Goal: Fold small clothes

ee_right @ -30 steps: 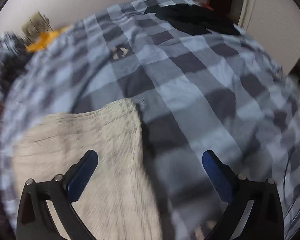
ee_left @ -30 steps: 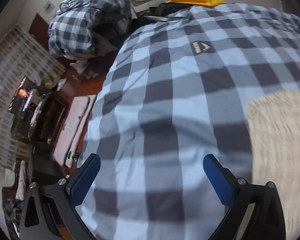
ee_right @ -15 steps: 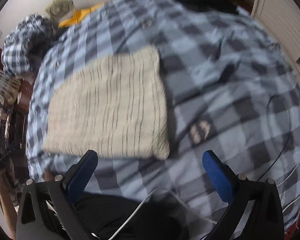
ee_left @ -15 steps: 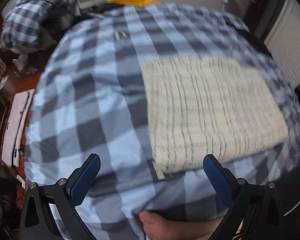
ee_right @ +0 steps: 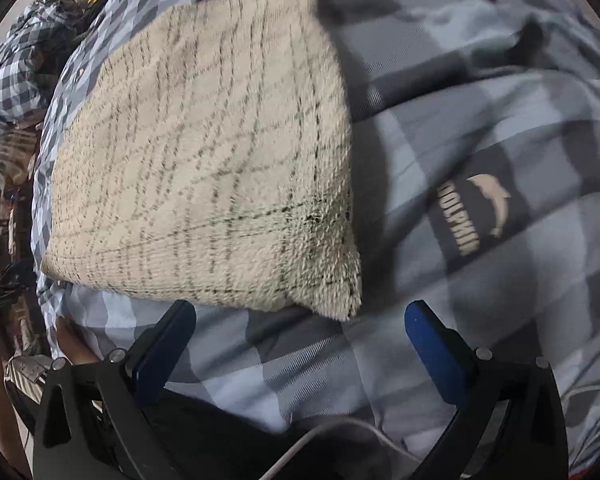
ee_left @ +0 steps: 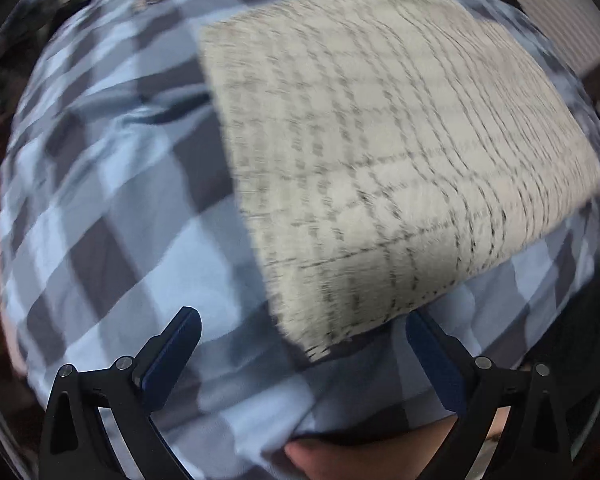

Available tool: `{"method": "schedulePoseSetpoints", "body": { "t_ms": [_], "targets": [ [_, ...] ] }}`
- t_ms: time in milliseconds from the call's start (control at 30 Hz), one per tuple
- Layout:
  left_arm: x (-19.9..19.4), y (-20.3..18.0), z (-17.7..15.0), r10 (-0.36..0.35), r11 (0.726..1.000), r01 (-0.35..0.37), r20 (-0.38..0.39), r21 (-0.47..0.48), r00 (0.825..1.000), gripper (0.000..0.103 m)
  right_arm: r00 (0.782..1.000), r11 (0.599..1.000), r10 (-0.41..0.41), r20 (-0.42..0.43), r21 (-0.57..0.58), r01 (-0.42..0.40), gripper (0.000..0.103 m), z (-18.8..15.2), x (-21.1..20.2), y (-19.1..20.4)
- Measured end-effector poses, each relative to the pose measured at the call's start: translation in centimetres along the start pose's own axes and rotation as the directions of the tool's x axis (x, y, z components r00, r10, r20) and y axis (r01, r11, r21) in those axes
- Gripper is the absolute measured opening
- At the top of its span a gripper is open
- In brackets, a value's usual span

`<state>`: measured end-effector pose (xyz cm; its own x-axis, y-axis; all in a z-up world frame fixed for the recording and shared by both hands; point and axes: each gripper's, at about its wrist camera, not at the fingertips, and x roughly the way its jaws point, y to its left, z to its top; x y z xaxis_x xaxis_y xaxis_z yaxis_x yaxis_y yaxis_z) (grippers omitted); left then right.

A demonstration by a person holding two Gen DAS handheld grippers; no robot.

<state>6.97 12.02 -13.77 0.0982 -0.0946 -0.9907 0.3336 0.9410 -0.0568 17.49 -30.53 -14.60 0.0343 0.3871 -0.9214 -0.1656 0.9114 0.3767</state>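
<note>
While the checked bedspread [ee_right: 500, 128] covered pretty much everything, the folded cream knit [ee_right: 204, 140] lay flat on it, near the edge. Left gripper [ee_left: 300, 344] and right gripper [ee_right: 296, 332] both hung spread wide, holding nothing.

Both grippers hang low with nothing between their blue pads. The left gripper [ee_left: 302, 344] has its jaws spread wide apart, and the right gripper [ee_right: 300, 338] is spread just the same, its fingers [ee_right: 436, 344] pointing forward.
</note>
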Motion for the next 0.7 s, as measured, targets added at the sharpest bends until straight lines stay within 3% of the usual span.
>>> {"method": "schedulePoseSetpoints", "body": {
  "t_ms": [200,400,433,500,567,700],
  "targets": [
    [3.1,-0.7,0.0,-0.114,0.993,0.114,-0.008,0.043,0.993,0.102,0.996,0.999,0.044,-0.072,-0.007,-0.044,0.102,1.3,3.2,-0.5],
    [3.1,-2.0,-0.1,-0.172,0.982,0.171,0.007,0.077,0.985,0.061,0.996,0.996,0.08,-0.028,-0.032,-0.081,0.102,2.2,3.8,0.1],
    [3.0,-2.3,0.1,-0.178,0.981,0.177,0.006,0.08,0.984,0.053,0.997,0.996,0.073,-0.016,-0.044,-0.074,0.096,2.3,3.5,0.3],
    [2.7,-3.0,0.3,-0.187,0.979,0.187,-0.003,0.083,0.982,0.042,0.997,0.994,0.082,-0.009,-0.067,-0.083,0.073,2.1,3.3,1.0],
    [2.3,-3.7,0.8,-0.188,0.979,0.189,-0.016,0.072,0.982,0.032,0.995,0.991,0.104,0.003,-0.081,-0.103,0.029,1.7,2.8,1.9],
    [0.3,-4.3,1.4,-0.181,0.981,0.181,-0.006,0.068,0.983,0.02,0.994,0.99,0.081,0.072,-0.122,-0.072,0.012,1.3,1.2,4.1]
  ]
}}
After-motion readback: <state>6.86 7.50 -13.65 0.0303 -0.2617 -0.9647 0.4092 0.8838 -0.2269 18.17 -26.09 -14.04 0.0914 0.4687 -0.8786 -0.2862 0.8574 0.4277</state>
